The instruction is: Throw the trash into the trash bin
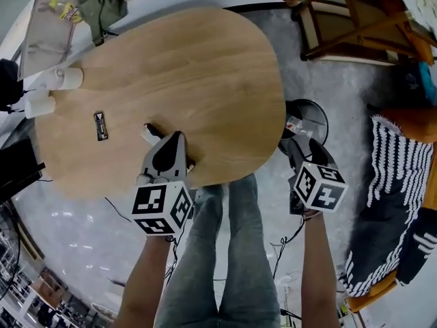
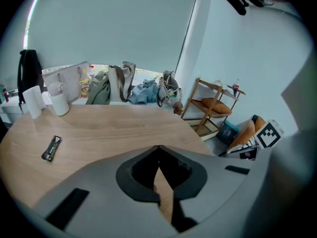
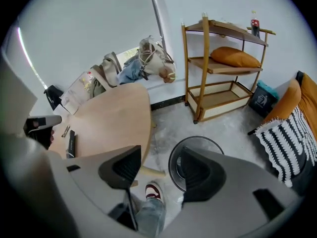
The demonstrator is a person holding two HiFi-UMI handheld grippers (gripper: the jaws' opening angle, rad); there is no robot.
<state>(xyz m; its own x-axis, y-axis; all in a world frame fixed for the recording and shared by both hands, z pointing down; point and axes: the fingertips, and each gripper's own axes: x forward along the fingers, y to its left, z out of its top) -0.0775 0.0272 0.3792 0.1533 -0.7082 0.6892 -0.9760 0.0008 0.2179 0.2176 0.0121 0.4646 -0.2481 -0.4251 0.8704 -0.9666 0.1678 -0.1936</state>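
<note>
A small black wrapper (image 1: 100, 126) (image 2: 51, 148) lies on the left part of the oval wooden table (image 1: 205, 74). My left gripper (image 1: 153, 134) (image 2: 158, 150) hovers over the table's near edge, to the right of the wrapper, shut with nothing visible between its jaws. A round black mesh trash bin (image 1: 307, 118) (image 3: 198, 139) stands on the floor just off the table's right edge, with a bit of white litter inside. My right gripper (image 1: 304, 145) (image 3: 159, 165) hangs open and empty over the bin's near rim.
Two white paper cups (image 1: 61, 79) (image 2: 59, 103) stand at the table's far left. A wooden shelf rack (image 3: 223, 68) is beyond the bin, and an orange seat with a striped blanket (image 1: 396, 176) is to its right. Bags (image 2: 116, 83) line the window ledge. The person's legs (image 1: 225, 251) are below me.
</note>
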